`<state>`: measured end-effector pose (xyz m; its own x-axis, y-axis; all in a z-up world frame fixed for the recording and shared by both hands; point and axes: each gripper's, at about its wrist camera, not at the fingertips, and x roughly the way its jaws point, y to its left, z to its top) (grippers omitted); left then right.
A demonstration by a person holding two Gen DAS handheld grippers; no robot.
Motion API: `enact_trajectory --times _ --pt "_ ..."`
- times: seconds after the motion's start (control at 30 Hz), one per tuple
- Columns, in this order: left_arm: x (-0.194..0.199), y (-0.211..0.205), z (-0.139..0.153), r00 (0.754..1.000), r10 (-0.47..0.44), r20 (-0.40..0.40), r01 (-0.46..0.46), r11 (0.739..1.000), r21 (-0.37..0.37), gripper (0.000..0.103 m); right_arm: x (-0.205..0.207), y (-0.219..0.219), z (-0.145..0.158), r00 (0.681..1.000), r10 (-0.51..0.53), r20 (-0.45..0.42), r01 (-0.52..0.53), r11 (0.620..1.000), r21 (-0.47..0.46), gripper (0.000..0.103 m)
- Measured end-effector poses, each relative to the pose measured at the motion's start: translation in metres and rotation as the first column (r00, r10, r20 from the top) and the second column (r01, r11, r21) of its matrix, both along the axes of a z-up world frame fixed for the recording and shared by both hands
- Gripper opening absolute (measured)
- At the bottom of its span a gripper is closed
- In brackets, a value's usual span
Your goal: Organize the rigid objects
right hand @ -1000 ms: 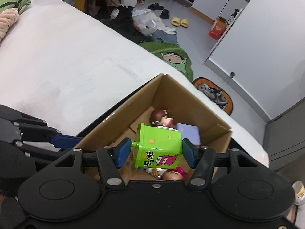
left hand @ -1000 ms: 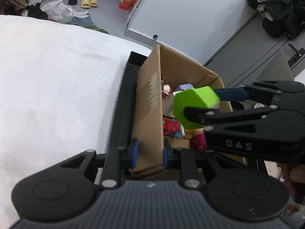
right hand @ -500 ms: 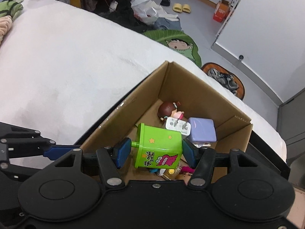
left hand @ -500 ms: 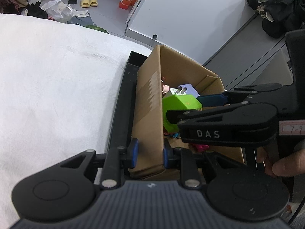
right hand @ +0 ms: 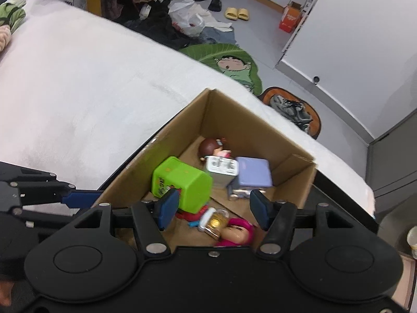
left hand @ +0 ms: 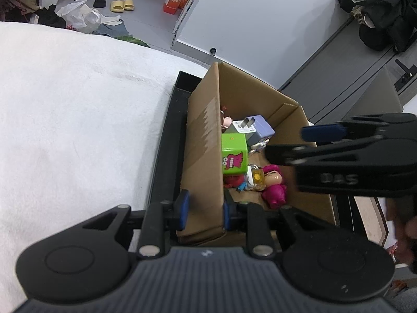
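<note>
A cardboard box (left hand: 206, 154) stands in a black tray (left hand: 166, 140) on a white bed. My left gripper (left hand: 204, 208) is shut on the box's near side wall. The green toy block (right hand: 182, 182) lies tilted inside the box against that wall, also seen as the green toy block (left hand: 233, 154) in the left wrist view. My right gripper (right hand: 213, 206) hovers over the box (right hand: 250, 120) with its jaws opening and no pad pressing on the block. In the left wrist view the right gripper (left hand: 292, 143) reaches in from the right.
Also in the box are a purple charger cube (right hand: 254, 174), a white plug (right hand: 221, 167), a brown-haired figure (right hand: 211, 147) and a pink figure (right hand: 237, 233). The white blanket (left hand: 78, 104) spreads to the left. Beyond the bed, clothes and slippers lie on the floor.
The green block has left the right gripper's pads and dropped into the box beside the wall. The right gripper has opened wider and lifted slightly. The left gripper kept still.
</note>
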<state>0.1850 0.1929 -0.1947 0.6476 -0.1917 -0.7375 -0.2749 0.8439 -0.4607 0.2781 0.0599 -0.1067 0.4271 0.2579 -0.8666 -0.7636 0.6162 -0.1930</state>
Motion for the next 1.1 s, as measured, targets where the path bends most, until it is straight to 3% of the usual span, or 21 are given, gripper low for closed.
enact_trajectory --times 0.17,0.43,0.57,0.7,0.97,1.1 --pt "-0.001 -0.001 0.002 1.0 -0.004 -0.009 0.005 1.0 0.008 0.023 -0.002 -0.024 0.014 0.998 -0.061 0.02 0.06 0.998 0.032 0.062" --pt "0.001 -0.005 0.008 0.998 -0.022 -0.056 0.024 0.999 0.042 0.023 -0.003 -0.072 0.032 0.981 -0.19 0.029 0.186 0.977 0.109 0.083" --pt "0.004 -0.015 0.02 0.995 -0.056 -0.083 0.064 0.993 0.097 0.023 -0.005 -0.099 0.042 0.966 -0.258 0.035 0.249 0.956 0.157 0.091" --pt "-0.001 -0.02 0.034 0.993 -0.073 -0.09 0.087 0.983 0.164 0.03 -0.01 -0.124 0.05 0.942 -0.334 0.033 0.321 0.926 0.196 0.103" --pt "-0.017 -0.025 0.067 0.994 -0.082 -0.069 0.095 0.971 0.221 0.032 -0.032 -0.161 0.057 0.89 -0.452 0.055 0.424 0.868 0.258 0.103" --pt "-0.024 -0.037 0.089 0.992 -0.112 -0.05 0.121 0.966 0.229 0.038 -0.047 -0.178 0.068 0.876 -0.478 0.062 0.437 0.843 0.313 0.103"
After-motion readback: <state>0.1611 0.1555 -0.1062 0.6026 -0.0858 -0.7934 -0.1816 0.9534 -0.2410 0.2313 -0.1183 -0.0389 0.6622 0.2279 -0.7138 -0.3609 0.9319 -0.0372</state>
